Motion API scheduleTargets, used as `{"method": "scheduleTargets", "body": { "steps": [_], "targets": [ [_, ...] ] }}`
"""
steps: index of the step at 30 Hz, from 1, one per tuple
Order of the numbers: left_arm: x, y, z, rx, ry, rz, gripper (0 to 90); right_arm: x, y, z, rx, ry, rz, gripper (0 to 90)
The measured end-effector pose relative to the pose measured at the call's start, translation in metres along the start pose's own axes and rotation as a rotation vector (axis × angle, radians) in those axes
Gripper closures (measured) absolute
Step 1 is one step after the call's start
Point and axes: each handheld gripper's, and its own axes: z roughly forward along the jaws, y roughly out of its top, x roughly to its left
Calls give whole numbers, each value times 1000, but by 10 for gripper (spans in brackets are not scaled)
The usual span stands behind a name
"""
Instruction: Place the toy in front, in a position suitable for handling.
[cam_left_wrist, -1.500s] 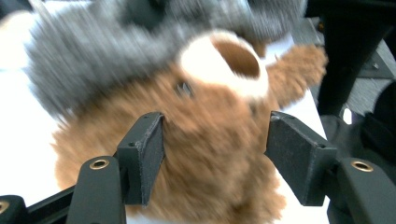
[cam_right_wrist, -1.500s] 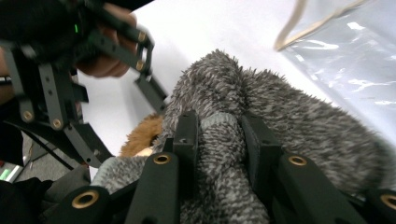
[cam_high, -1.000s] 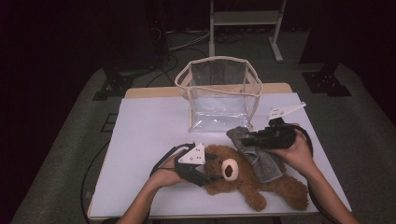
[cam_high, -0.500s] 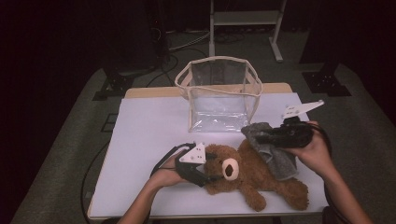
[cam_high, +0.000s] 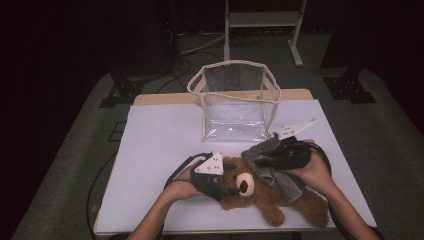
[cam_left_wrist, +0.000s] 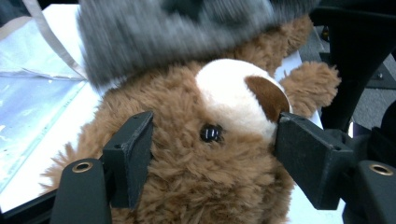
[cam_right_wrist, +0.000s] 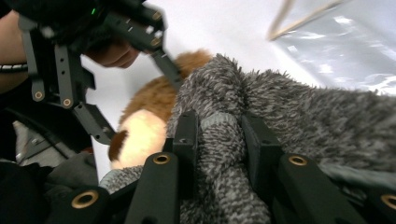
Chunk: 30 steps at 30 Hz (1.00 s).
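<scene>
A brown teddy bear (cam_high: 280, 205) lies on its back on the white table (cam_high: 160, 145), its head toward my left gripper (cam_high: 227, 189). The left gripper (cam_left_wrist: 212, 144) holds the bear's head (cam_left_wrist: 210, 186) between its jaws. These have just been opening, though both pads still touch the fur. A grey knitted garment (cam_high: 280, 177) is draped over the bear's chest. My right gripper (cam_high: 257, 161) is shut on a fold of it, and its jaws (cam_right_wrist: 219, 135) pinch the grey knit (cam_right_wrist: 317, 121) just above the bear's pale snout (cam_right_wrist: 140, 135).
An open clear plastic bag (cam_high: 235, 105) with beige trim stands upright behind the bear at mid-table. A white metal stand (cam_high: 260, 30) and cables lie on the dark floor beyond the far edge. Bare tabletop stretches to the left.
My right gripper, carrying the grey garment, rose to the right and then came back down and left toward the bear's head. The left hand has stayed where it was.
</scene>
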Motion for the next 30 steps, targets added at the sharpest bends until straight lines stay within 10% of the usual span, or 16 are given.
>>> {"method": "scheduleTargets", "body": {
  "steps": [9,15,19,30],
  "targets": [
    [1,1,-3,14,-16,6,298,-13,-12,-74,-95,-147,48,686],
    [3,2,-6,-7,-8,-25,292,-11,-26,-43,3,-114,34,684],
    [9,3,-10,-32,25,-84,201,-2,-37,-24,-27,-39,47,690],
    [1,3,0,-8,-14,-52,230,8,-31,-43,-117,-55,14,689]
  ]
}}
